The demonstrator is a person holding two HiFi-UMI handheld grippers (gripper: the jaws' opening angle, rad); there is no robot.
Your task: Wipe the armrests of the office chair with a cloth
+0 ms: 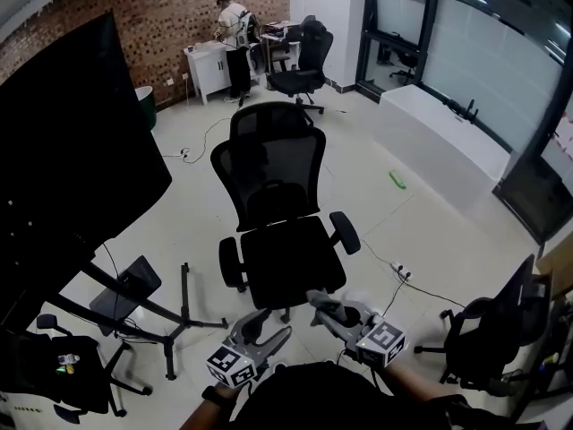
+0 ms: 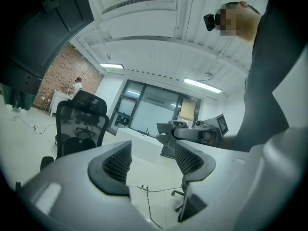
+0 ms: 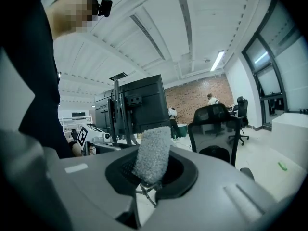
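So the cloth (image 3: 153, 153) is a fuzzy grey strip pinched tight in the right gripper (image 3: 150, 172), sticking up out of its closed jaws. The office chair (image 1: 277, 195) stands on the floor (image 1: 376, 213) just ahead, and its armrests (image 1: 345, 232) are clear of the cloth. The left gripper (image 2: 151, 161) hangs beside the right one, jaws wide apart with nothing in them. There's a big black screen (image 1: 72, 150) off to the left and a person (image 1: 235, 43) by the far brick wall (image 1: 170, 16).

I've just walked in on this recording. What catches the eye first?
The black mesh office chair stands mid-floor, its seat towards the viewer. The right tongs are shut on a grey fuzzy cloth, while the left tongs hang open and empty. A big dark screen fills the head view's left side.
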